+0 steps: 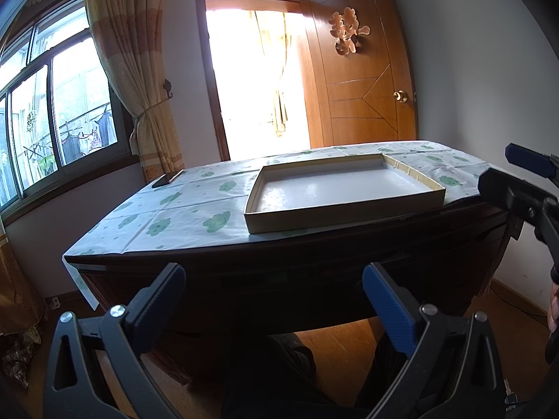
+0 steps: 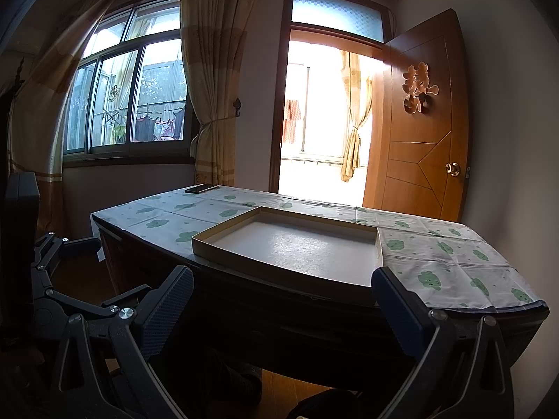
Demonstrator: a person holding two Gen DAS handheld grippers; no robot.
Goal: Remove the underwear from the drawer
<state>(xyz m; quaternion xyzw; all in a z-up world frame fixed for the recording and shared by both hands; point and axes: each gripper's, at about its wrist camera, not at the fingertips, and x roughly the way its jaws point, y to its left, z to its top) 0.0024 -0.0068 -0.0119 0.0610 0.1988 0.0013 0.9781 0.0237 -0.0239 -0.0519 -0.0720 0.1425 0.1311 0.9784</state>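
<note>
The worktop (image 2: 146,300) is the biggest thing before me, a dark wooden desk under a pale cloth (image 2: 443,255) printed with green clouds. Its front face is in deep shadow, so I cannot make out a drawer or any underwear there. A shallow cardboard tray (image 2: 244,256) with a white floor sits on the cloth at the near edge, nothing in it. A dark phone (image 2: 201,188) lies at the far left corner. My left gripper (image 1: 274,305) hangs below the near edge, jaws spread wide and holding nothing. My right gripper (image 2: 283,309) hangs likewise, jaws wide apart and bare, off the front near the right end.
</note>
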